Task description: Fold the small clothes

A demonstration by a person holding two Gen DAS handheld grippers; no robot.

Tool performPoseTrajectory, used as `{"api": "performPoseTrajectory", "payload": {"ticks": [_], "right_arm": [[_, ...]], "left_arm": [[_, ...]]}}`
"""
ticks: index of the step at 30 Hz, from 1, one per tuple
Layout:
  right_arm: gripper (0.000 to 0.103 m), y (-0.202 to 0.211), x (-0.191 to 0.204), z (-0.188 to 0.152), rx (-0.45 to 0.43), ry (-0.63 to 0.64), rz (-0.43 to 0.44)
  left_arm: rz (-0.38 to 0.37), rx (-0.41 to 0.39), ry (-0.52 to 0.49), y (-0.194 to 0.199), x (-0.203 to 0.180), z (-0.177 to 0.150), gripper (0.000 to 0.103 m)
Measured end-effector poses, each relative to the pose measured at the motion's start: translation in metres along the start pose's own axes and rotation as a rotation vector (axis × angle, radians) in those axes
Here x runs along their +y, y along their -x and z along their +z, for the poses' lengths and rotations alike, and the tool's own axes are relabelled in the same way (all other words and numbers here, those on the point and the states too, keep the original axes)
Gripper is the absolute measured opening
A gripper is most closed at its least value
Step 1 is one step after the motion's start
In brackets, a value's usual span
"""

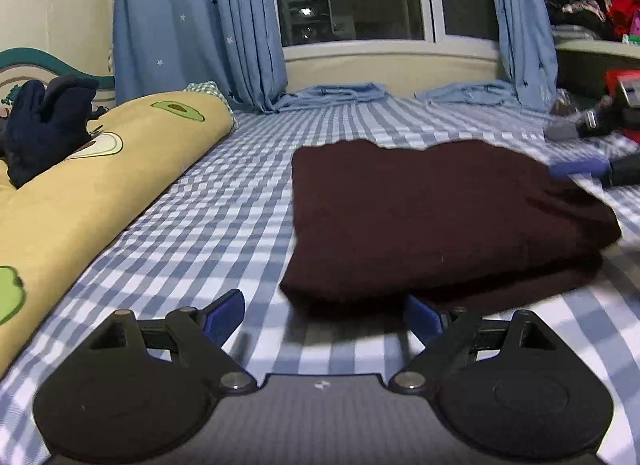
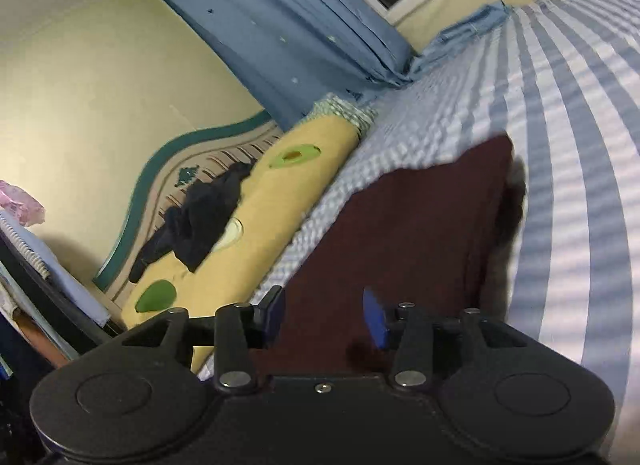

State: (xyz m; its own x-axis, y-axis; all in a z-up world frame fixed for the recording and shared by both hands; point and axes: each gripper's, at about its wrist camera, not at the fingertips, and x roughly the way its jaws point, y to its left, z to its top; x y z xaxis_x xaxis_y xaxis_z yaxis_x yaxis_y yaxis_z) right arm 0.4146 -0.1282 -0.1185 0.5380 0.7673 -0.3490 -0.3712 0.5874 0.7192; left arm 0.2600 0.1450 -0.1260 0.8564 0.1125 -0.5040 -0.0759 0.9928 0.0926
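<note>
The dark maroon garment (image 1: 440, 217) lies folded in a flat stack mid-bed on the checked sheet (image 1: 208, 225), well clear of the avocado-print pillow (image 1: 100, 193) along the bed's left edge. The left gripper (image 1: 324, 315) hangs released at the stack's near edge, probably ready to tidy it. The right gripper (image 2: 324, 317), tilted above the garment, is partly parted with nothing between its pads

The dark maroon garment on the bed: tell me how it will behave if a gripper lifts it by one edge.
The maroon garment lies folded in soft layers, so it would probably droop and unfold. It looks thick, so likely weighty for cloth. Pushed across the checked sheet, it would probably bunch, not slide.
</note>
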Motion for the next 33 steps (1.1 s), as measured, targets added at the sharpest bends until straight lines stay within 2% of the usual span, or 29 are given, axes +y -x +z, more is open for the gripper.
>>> {"api": "performPoseTrajectory", "payload": {"ticks": [3, 8, 11, 13, 14, 16, 19, 25, 26, 27, 28, 29, 31, 33], "right_arm": [[0.047, 0.003, -0.006, -0.016, 0.000, -0.044, -0.011], [0.046, 0.000, -0.014, -0.023, -0.022, -0.039, -0.038], [0.038, -0.005, -0.019, -0.026, 0.001, -0.029, -0.071], [0.029, -0.007, -0.021, -0.028, 0.011, -0.026, -0.087], [0.028, -0.007, -0.023, -0.029, 0.014, -0.034, -0.091], [0.022, -0.008, -0.026, -0.031, 0.017, -0.046, -0.093], [0.021, -0.008, -0.025, -0.033, 0.021, -0.038, -0.107], [0.022, -0.006, -0.023, -0.032, 0.049, -0.036, -0.123], [0.023, -0.003, -0.021, -0.031, 0.055, -0.039, -0.130], [0.032, 0.001, -0.015, -0.031, 0.057, -0.031, -0.140], [0.043, 0.007, -0.008, -0.031, 0.054, -0.009, -0.146], [0.047, 0.011, 0.000, -0.031, 0.052, 0.021, -0.148], [0.048, 0.019, 0.019, -0.035, 0.049, 0.111, -0.149], [0.048, 0.023, 0.029, -0.037, 0.035, 0.142, -0.141]], "left_arm": [[0.038, -0.014, -0.004, -0.016, -0.007, 0.005, 0.090], [0.170, 0.014, 0.005, -0.030, -0.010, 0.010, 0.090], [0.300, 0.013, 0.080, -0.020, 0.006, 0.004, 0.095], [0.325, 0.030, 0.162, -0.013, 0.016, -0.002, 0.095], [0.337, 0.039, 0.188, -0.010, 0.017, -0.005, 0.095], [0.373, 0.044, 0.201, -0.004, 0.015, -0.009, 0.095], [0.384, 0.064, 0.238, -0.001, 0.016, -0.013, 0.095], [0.351, 0.114, 0.247, 0.014, 0.022, -0.017, 0.095], [0.356, 0.129, 0.241, 0.020, 0.022, -0.018, 0.092], [0.360, 0.136, 0.233, 0.029, 0.023, -0.021, 0.091], [0.349, 0.127, 0.229, 0.037, 0.025, -0.022, 0.091], [0.335, 0.104, 0.224, 0.046, 0.027, -0.023, 0.091], [0.340, 0.054, 0.208, 0.057, 0.026, -0.015, 0.092], [0.302, -0.007, 0.195, 0.058, 0.024, -0.001, 0.092]]}}
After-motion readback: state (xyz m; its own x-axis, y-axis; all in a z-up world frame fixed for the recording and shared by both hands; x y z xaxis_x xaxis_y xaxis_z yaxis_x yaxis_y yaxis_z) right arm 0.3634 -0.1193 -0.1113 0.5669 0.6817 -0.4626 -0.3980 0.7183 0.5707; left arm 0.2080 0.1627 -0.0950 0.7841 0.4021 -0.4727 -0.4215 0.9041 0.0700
